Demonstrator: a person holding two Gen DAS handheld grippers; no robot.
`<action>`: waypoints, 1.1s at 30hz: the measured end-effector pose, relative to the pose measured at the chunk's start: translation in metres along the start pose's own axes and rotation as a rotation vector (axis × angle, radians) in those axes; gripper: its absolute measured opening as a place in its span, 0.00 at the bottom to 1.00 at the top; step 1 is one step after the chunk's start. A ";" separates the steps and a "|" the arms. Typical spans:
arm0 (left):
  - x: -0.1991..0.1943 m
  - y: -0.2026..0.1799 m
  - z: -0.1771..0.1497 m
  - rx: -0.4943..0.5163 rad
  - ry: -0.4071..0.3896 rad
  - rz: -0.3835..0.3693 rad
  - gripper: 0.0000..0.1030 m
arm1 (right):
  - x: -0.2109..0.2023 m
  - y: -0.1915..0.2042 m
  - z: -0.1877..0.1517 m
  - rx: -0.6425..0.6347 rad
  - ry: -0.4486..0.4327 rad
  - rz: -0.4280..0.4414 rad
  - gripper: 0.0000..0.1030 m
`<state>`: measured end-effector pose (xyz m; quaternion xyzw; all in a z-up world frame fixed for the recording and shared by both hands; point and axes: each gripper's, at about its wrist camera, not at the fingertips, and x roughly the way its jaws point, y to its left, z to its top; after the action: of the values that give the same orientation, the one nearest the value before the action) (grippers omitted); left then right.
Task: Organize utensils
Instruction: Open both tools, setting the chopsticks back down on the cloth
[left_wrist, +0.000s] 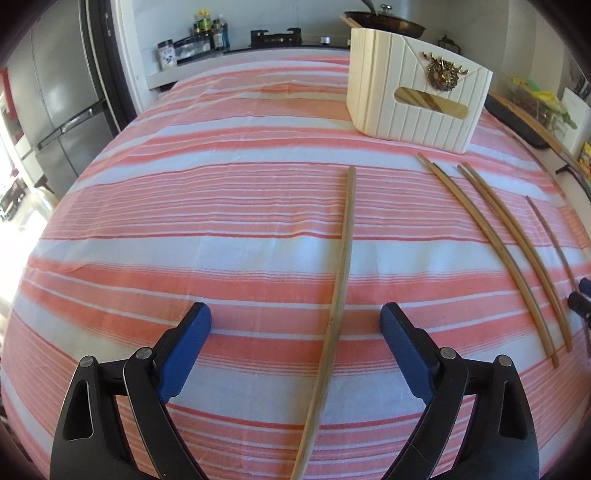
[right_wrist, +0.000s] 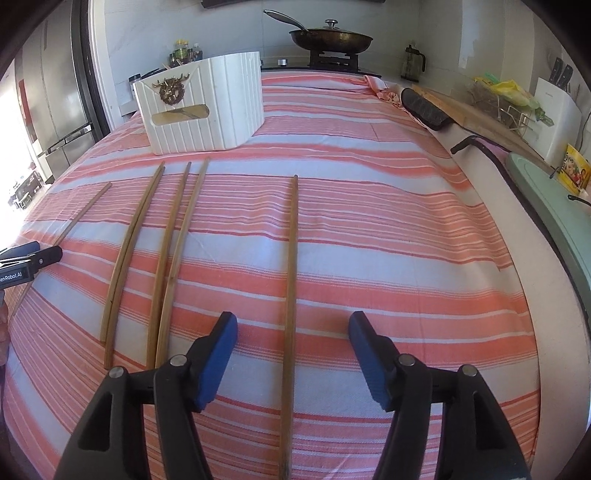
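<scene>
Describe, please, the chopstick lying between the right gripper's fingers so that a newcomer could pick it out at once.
Start at the white ribbed box on the striped cloth. In front of it lie wooden chopsticks; two close pairs sit nearer the box's side. The chopstick you want lies alone, apart from those pairs, running straight between the open right gripper, untouched by either pad.

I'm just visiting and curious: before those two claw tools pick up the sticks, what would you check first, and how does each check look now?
1. Left gripper open: ok, fingers apart.
2. Chopstick lies between its fingers, untouched: ok.
3. Right gripper open: ok.
4. Its chopstick lies centred between the fingers: ok.
5. White holder stands upright on the striped cloth: ok.
6. Room left inside the holder: cannot tell; only some sticks show through its slot.
</scene>
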<state>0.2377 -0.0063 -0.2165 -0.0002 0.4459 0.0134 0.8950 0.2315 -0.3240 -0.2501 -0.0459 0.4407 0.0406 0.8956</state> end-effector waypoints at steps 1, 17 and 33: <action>0.000 0.000 0.000 -0.001 0.000 -0.002 0.91 | 0.000 0.000 0.000 -0.001 0.000 -0.001 0.63; 0.000 0.000 -0.001 -0.003 -0.002 -0.005 0.92 | 0.000 0.001 0.000 -0.004 0.000 -0.005 0.63; 0.020 0.009 0.043 0.178 0.161 -0.136 0.86 | 0.008 -0.008 0.026 -0.003 0.263 0.098 0.63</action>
<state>0.2841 0.0041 -0.2069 0.0480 0.5148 -0.0872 0.8515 0.2573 -0.3287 -0.2400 -0.0304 0.5560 0.0788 0.8269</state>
